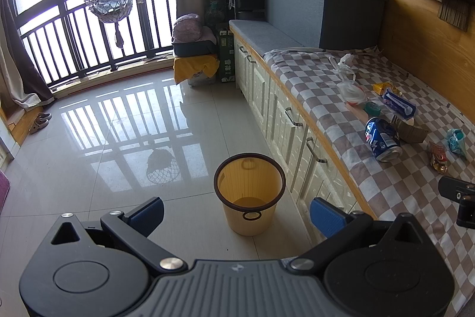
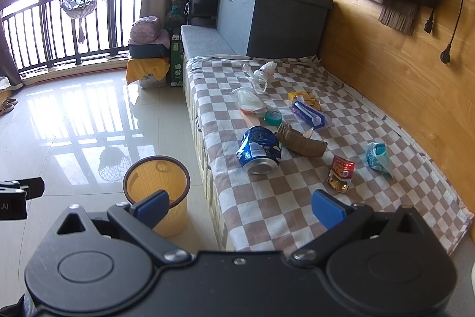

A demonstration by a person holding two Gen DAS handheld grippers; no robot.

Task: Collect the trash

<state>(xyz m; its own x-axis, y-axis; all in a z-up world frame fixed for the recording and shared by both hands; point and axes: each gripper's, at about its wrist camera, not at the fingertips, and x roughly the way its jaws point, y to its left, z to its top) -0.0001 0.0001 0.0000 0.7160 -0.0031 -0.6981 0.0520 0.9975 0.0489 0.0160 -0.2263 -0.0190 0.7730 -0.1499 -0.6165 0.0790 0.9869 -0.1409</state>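
Note:
A yellow waste bin [image 1: 250, 192] with a dark rim stands on the tiled floor beside the bench; it also shows in the right wrist view [image 2: 157, 192]. Trash lies on the checked cloth [image 2: 267, 207]: a crushed blue can [image 2: 259, 150], a cardboard piece [image 2: 301, 142], a red and gold wrapper [image 2: 341, 173], a teal wrapper [image 2: 377, 158], a green lid [image 2: 273, 117], a blue tissue pack [image 2: 308, 112], a yellow packet [image 2: 304, 97] and clear plastic [image 2: 249, 100]. My left gripper [image 1: 237, 213] is open and empty above the bin. My right gripper [image 2: 240, 208] is open and empty over the cloth's near end.
White drawer fronts [image 1: 285, 115] run under the bench. A grey storage box [image 2: 267, 17] stands at its far end. A wooden wall panel [image 2: 400, 79] with hanging bags borders the right. A window railing [image 1: 89, 37] and glossy floor [image 1: 104, 138] lie to the left.

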